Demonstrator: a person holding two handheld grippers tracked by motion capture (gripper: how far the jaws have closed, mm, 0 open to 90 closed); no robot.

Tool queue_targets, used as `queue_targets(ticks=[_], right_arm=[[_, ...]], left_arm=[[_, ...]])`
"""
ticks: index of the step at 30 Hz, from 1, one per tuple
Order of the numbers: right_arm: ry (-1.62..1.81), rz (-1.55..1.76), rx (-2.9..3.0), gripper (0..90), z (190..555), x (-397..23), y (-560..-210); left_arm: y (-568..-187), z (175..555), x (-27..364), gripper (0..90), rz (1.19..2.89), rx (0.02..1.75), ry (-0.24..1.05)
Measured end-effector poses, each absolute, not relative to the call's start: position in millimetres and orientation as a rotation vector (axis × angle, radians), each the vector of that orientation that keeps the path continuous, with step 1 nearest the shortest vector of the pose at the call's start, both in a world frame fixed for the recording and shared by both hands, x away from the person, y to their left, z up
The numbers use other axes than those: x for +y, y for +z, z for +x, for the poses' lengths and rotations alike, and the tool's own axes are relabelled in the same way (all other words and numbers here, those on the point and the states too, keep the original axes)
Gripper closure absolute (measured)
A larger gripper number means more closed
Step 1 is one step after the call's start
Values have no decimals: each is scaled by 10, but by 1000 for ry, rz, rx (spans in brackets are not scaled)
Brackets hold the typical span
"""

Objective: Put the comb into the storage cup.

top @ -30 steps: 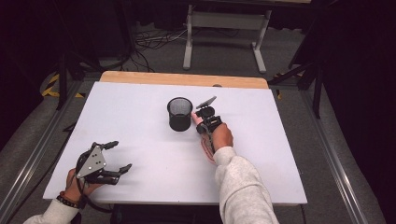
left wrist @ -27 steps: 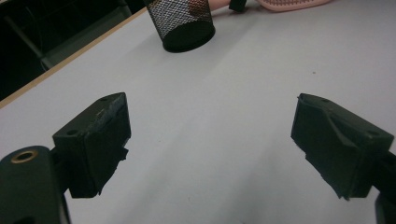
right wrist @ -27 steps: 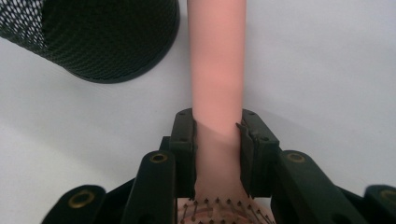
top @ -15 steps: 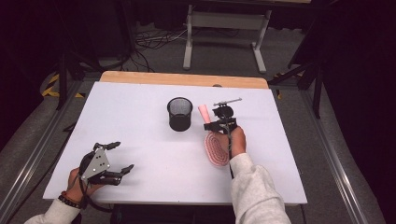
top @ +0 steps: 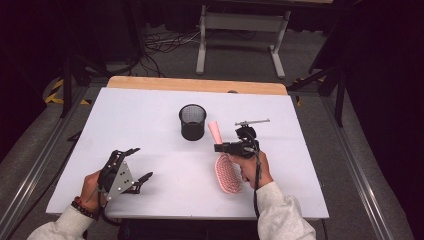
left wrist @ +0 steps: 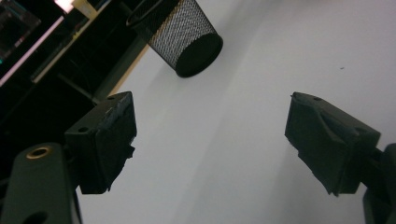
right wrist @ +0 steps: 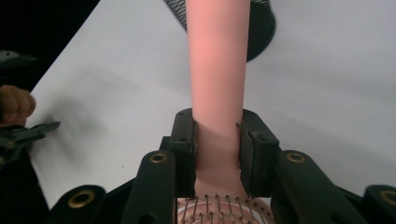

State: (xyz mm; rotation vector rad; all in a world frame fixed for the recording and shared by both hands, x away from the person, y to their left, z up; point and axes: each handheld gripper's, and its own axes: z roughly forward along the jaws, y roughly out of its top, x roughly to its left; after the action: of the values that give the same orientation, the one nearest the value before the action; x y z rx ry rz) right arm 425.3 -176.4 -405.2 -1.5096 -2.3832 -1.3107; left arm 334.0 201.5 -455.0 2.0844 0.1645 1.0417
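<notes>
The right gripper (top: 226,148) is clamping the handle neck of the pink bristle hairbrush (top: 227,172), carrying it just right of the black mesh cup (top: 192,121). The left gripper (top: 142,163) is hanging open, empty. Next move, likely: aiming the handle into the cup.

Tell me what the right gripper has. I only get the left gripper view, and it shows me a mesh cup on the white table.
Observer: The right gripper is shut on a pink hairbrush, clamped on the handle just above the bristles.
Operator: Say where the handle points.
Observer: In the high view its free end points toward the mesh cup and stops close beside the cup's right side.
Operator: Report the brush head.
Observer: The head sits on the person's side of the gripper, bristles facing up. I cannot tell whether it touches the table.
</notes>
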Motion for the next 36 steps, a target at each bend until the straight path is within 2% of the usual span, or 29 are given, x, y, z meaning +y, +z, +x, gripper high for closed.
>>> queue_targets(ticks=[7, 15, 23, 25, 27, 30, 31, 33, 36], right_arm=[[-1280, -1364, -2379, 703, 4041, -1562, -4132], [-1189, -1235, -2404, 703, 3909, -1222, -4235], [-1088, -1155, -2439, 702, 3939, -896, -4334], [-1061, -1134, -2460, 702, 3948, -810, -4327], [-1054, -1129, -2464, 703, 3950, -784, -4321], [-1027, -1110, -2483, 702, 3968, -707, -4294], [-1027, -1110, -2483, 702, 3968, -707, -4294], [-1007, -1108, -2496, 702, 3981, -679, -4292], [-979, -1109, -2508, 702, 4010, -652, -4282]], left_arm=[[-4549, 3368, 1717, 183, 2091, 10, 1156], [-4636, 3258, 1397, 205, 2110, -207, 1351], [-4756, 3224, 1235, 246, 2149, -333, 1408], [-4781, 3212, 1200, 317, 2165, -368, 1425], [-4817, 3200, 1145, 332, 2178, -411, 1478], [-4855, 3193, 1077, 467, 2206, -453, 1559], [-4861, 3195, 1063, 467, 2202, -459, 1585], [-4861, 3199, 1042, 554, 2205, -452, 1621], [-4887, 3204, 1011, 594, 2216, -471, 1687]])
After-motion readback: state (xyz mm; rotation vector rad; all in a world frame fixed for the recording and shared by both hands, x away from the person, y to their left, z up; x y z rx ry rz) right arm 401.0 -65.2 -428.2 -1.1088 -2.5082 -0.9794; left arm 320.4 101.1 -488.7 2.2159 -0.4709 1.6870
